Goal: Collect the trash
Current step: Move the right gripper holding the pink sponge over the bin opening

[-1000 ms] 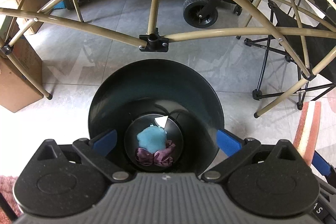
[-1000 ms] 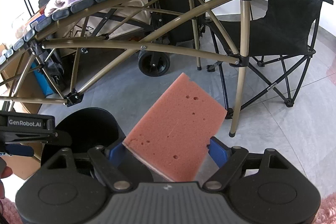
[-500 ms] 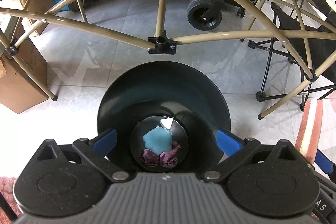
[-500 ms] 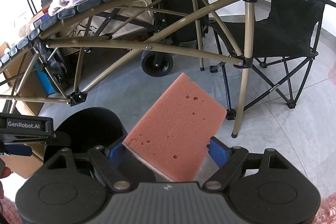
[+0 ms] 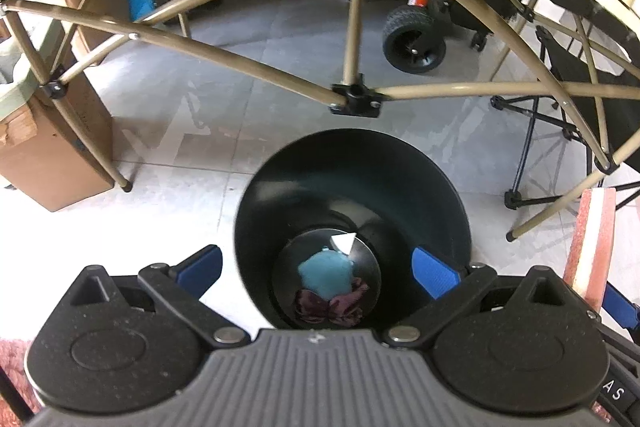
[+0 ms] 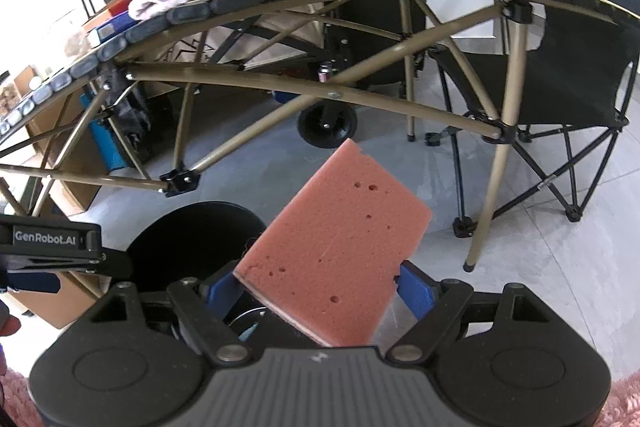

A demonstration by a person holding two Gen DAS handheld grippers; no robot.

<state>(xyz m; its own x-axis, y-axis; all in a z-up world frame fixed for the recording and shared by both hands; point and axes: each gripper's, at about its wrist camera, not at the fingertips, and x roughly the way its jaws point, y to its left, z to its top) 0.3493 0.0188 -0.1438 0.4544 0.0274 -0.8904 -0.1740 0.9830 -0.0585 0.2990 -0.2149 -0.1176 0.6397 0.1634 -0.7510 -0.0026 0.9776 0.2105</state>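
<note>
floor (image 5: pixel 168 115) bare beside bin (image 5: pixel 448 195); right gripper (image 6: pixel 320 287) clamps sponge (image 6: pixel 336 247) near rim

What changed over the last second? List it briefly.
The left claw drifted left, so the bin now sits right of centre in its view. The right claw with the sponge edged slightly closer to the bin. Unchanged: sponge gripped, left claw open, same trash in the bin.

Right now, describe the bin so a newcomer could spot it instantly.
Start at the folding table's tan tube frame. On the grey tiles in front of it stands the bin: round, black, open-topped, with a blue scrap and a purple scrap at the bottom. Nothing else nearby is round and hollow.
</note>
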